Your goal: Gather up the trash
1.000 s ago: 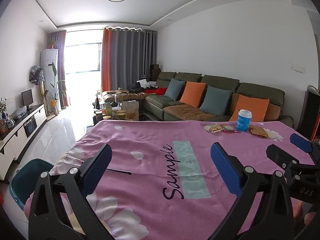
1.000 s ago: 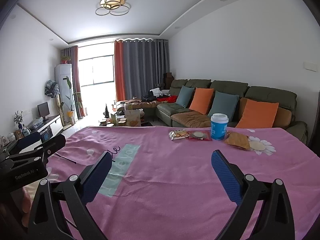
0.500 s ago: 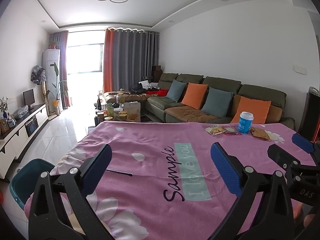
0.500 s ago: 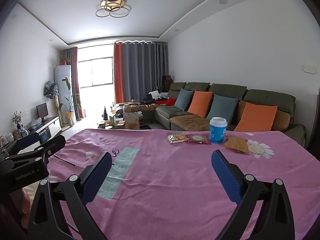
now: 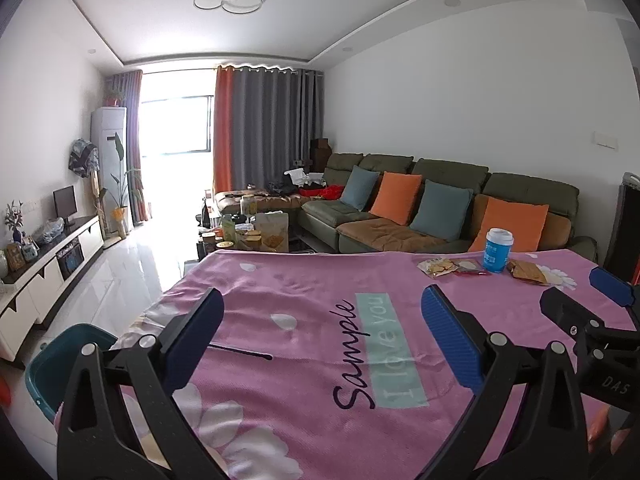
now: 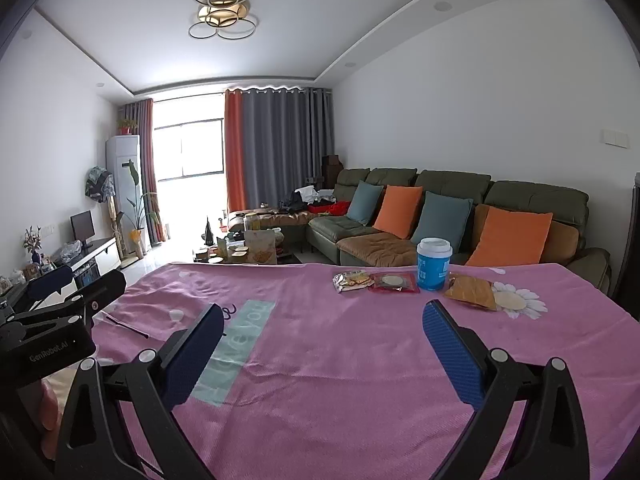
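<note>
Hovering over the near end of the pink tablecloth, both tongs are spread wide with nothing between their blue pads. Starting at the far left, there's a teal bin on the floor just off the table's corner, beside the left gripper. A thin black stick lies on the cloth just ahead of that gripper's left finger. Moving across, the printed "Sample" lettering runs up the middle of the cloth. Then the right gripper, released too, pointing toward the far side of the table.

And there's the rubbish, well ahead of it: a silvery snack wrapper, touching it a red packet, then a blue paper cup with a white lid standing upright, and just beside that a crumpled orange-brown wrapper lying partly on the printed daisy. The whole row sits near the table's far edge, in front of the green sofa, well apart from either set of tongs.
</note>
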